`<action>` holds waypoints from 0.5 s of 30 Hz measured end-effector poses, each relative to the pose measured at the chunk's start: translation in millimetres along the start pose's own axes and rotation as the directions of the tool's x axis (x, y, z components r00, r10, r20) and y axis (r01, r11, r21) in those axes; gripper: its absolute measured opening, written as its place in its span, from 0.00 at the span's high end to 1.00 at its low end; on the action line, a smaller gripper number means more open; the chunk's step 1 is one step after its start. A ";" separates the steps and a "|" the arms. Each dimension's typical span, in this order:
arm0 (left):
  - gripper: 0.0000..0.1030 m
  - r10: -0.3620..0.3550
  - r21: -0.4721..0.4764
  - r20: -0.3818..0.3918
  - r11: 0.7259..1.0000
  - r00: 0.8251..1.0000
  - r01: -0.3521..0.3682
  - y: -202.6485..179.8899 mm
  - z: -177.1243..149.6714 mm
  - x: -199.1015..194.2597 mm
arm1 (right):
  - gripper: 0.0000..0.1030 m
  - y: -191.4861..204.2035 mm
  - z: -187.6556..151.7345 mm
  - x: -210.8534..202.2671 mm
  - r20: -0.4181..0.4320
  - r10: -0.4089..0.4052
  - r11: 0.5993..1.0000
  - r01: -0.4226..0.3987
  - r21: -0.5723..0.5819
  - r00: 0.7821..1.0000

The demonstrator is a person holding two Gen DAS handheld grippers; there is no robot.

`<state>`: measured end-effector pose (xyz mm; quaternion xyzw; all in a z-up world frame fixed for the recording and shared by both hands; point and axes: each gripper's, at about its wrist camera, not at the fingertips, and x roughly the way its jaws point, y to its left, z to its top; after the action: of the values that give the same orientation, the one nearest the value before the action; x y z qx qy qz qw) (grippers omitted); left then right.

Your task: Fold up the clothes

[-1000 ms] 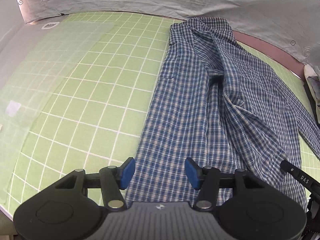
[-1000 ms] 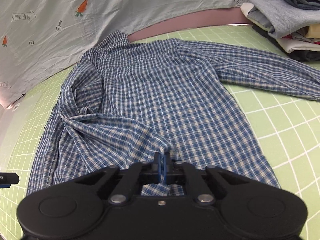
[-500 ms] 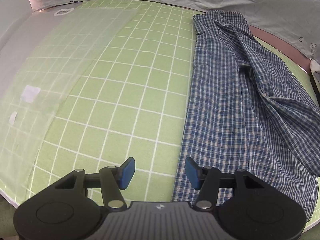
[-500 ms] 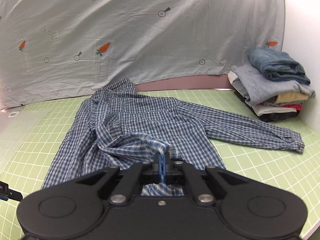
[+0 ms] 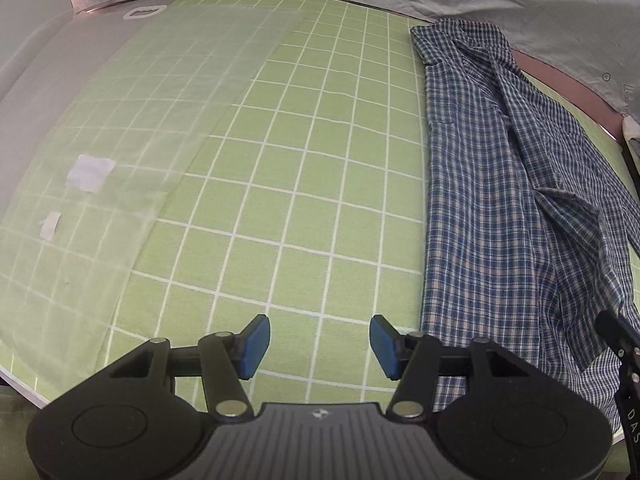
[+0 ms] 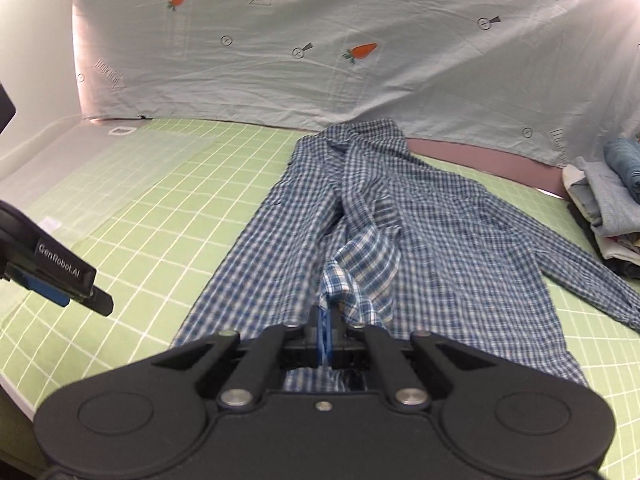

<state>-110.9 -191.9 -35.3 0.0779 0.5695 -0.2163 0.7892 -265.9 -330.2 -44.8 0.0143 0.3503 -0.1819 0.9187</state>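
Note:
A blue and white checked shirt [image 6: 432, 240] lies spread on the green grid mat [image 6: 168, 248], collar toward the back curtain. My right gripper [image 6: 326, 334] is shut on a fold of the shirt's sleeve, which is lifted and drawn across the body of the shirt. In the left wrist view the shirt [image 5: 500, 208] lies along the right side. My left gripper [image 5: 318, 346] is open over bare mat, just left of the shirt's hem edge, holding nothing. The left gripper's body also shows at the left edge of the right wrist view.
A stack of folded clothes [image 6: 612, 200] sits at the back right of the mat. A pale printed curtain [image 6: 320, 40] hangs behind the table. A translucent sheet [image 5: 100, 152] covers the mat's left part. The table's front edge [image 5: 24, 388] runs close by the left gripper.
My right gripper has lifted the held sleeve fold and carried it leftward over the shirt. My left gripper has moved left, off the shirt's hem and onto bare mat, staying open.

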 end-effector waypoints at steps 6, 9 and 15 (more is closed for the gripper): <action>0.45 0.014 0.008 -0.019 1.000 1.000 -0.014 20.8 -5.8 0.9 | 0.98 20.4 -10.9 13.1 -0.054 0.026 0.999 -0.025 0.031 0.998; 0.45 0.018 0.019 -0.026 1.000 0.999 -0.018 28.7 -8.2 1.2 | 0.98 27.4 -16.8 18.8 -0.079 0.029 0.998 -0.025 0.059 0.996; 0.45 0.020 0.055 -0.035 0.998 0.999 -0.018 38.7 -12.5 0.4 | 0.98 37.5 -28.2 27.7 -0.124 0.026 0.993 -0.012 0.116 0.992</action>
<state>-105.0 -152.7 -44.7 0.1087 0.5765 -0.2231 0.7785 -251.9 -299.9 -87.8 0.0818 0.3960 -0.1917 0.8943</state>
